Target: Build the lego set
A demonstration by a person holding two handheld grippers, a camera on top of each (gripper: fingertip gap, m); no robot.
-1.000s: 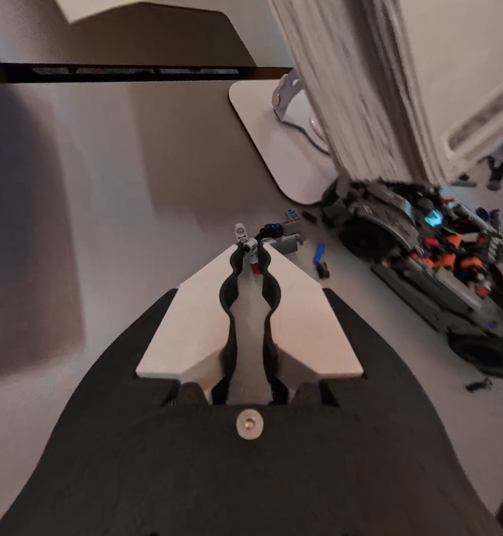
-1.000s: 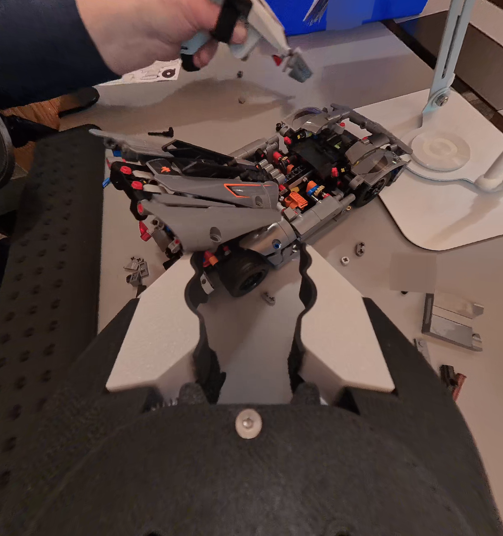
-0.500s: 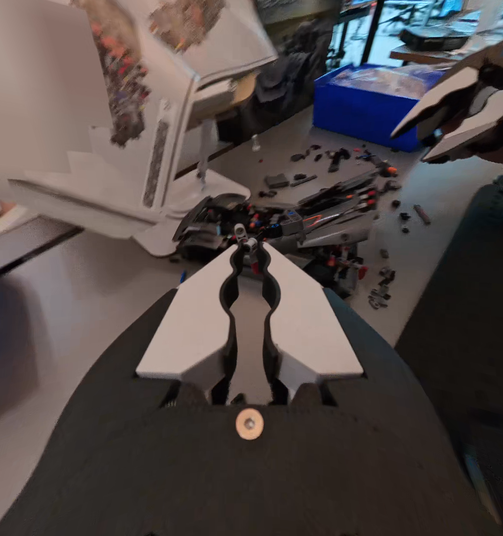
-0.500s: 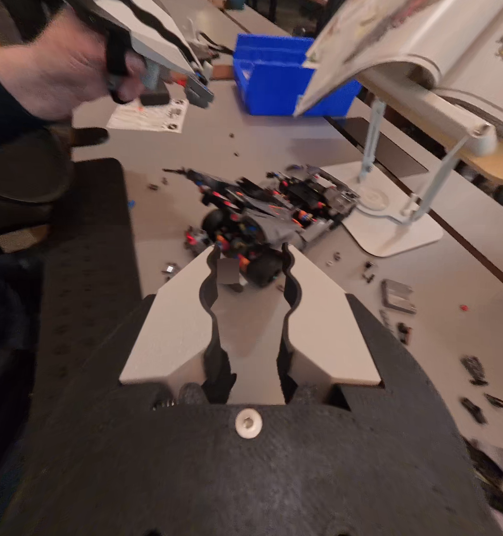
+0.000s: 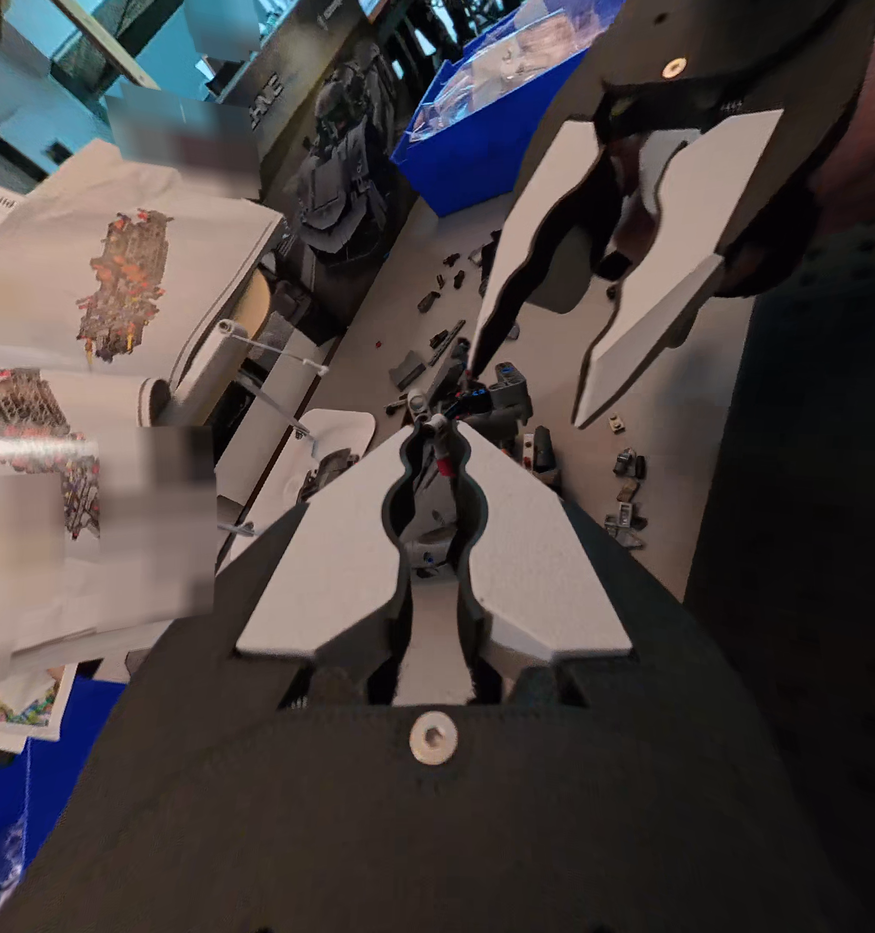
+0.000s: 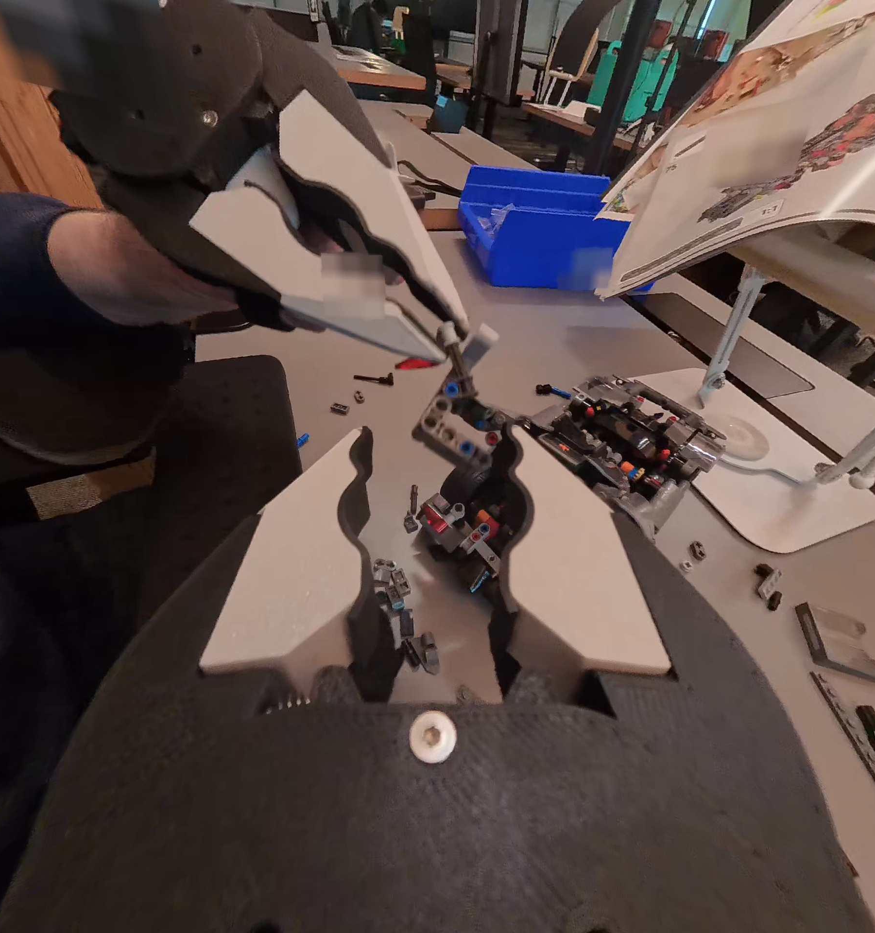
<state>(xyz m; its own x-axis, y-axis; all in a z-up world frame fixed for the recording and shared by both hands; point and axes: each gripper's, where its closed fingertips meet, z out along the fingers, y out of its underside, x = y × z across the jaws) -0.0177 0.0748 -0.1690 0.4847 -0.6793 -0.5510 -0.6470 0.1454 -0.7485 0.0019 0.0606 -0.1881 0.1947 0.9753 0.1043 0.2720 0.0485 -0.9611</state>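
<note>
My left gripper is shut on the thin axle end of a small grey lego sub-assembly with blue pins, held in the air. My right gripper is open and faces it. In the right wrist view the sub-assembly hangs from the left gripper and lies between my right fingertips, closer to the right one. In the left wrist view the right gripper straddles it. The grey and black lego car sits on the table below, partly hidden by my right finger.
An open instruction booklet rests on a white stand to the right. A blue bin stands at the back. Loose pieces lie on the table, with grey panels at far right. A black foam mat lies left. My left and right fingertips are right by each other.
Both grippers have swung up and toward each other. The left one carried the sub-assembly over the car to the right gripper's open fingertips. The right gripper stayed open.
</note>
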